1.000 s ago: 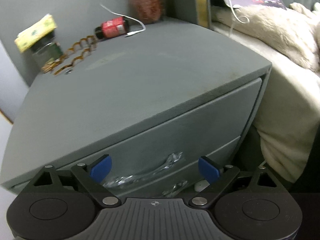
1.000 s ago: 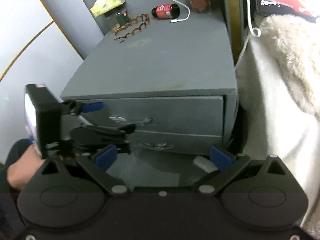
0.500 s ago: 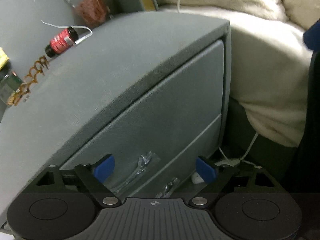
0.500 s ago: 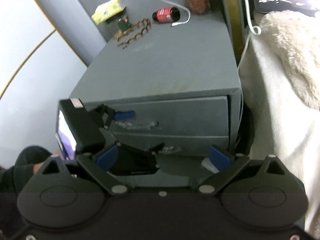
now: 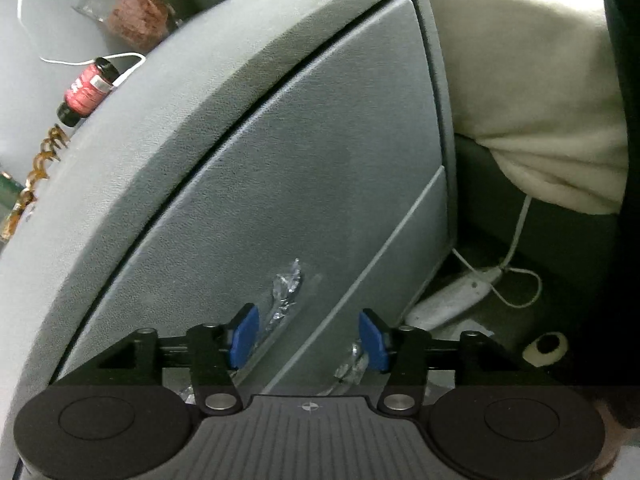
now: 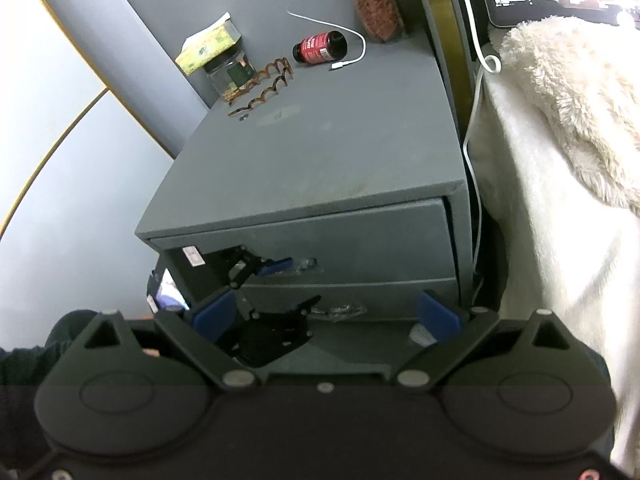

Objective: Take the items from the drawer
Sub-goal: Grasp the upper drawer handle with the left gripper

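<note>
One drawer handle (image 5: 286,296) sits between the closing left gripper (image 5: 308,340) jaws.

The nightstand (image 6: 320,152) and its drawers (image 6: 352,240) are matte grey, the handles (image 5: 286,292) glinting silver, the bottle (image 6: 320,48) dark with a red label, the cable (image 6: 352,46) white, the blanket (image 6: 576,112) cream and fluffy, and the tool pads (image 5: 244,334) blue on black arms.

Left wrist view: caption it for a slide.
Left gripper jaws closing around the top drawer's handle, both drawers shut.
</note>
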`<act>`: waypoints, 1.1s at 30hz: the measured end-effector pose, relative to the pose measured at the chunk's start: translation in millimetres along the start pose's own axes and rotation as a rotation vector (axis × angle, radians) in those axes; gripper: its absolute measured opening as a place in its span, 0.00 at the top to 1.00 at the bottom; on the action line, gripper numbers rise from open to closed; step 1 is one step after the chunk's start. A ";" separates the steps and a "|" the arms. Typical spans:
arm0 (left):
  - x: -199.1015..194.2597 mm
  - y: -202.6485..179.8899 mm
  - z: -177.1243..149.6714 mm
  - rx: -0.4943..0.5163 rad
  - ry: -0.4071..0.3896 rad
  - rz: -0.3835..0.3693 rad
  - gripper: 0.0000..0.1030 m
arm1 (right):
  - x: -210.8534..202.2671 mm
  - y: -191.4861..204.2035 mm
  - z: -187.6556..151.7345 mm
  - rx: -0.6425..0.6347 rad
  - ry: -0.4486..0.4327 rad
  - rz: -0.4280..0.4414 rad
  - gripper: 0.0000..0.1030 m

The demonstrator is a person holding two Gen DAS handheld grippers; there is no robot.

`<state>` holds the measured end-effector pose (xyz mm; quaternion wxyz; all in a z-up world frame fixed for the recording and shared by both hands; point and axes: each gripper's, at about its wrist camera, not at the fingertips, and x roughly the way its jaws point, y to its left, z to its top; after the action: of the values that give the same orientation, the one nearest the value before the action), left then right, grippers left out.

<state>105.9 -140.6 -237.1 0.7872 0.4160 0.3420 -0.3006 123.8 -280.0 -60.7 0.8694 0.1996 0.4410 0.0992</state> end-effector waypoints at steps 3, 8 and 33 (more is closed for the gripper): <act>2.7 -0.7 2.6 0.085 0.021 -0.050 0.41 | 2.0 5.1 -1.3 -0.009 -0.002 -0.011 0.04; 4.5 -2.4 -0.1 0.210 0.025 -0.118 0.33 | -0.2 -6.8 0.4 0.053 -0.028 0.011 0.04; -9.4 -17.4 -10.9 0.311 0.077 -0.151 0.35 | -4.4 -36.4 4.1 0.214 -0.099 0.038 0.03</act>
<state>84.0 -137.7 -242.1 0.6749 0.5169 0.3515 -0.3922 124.3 -315.4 -71.1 0.8617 0.3041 0.4020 0.0583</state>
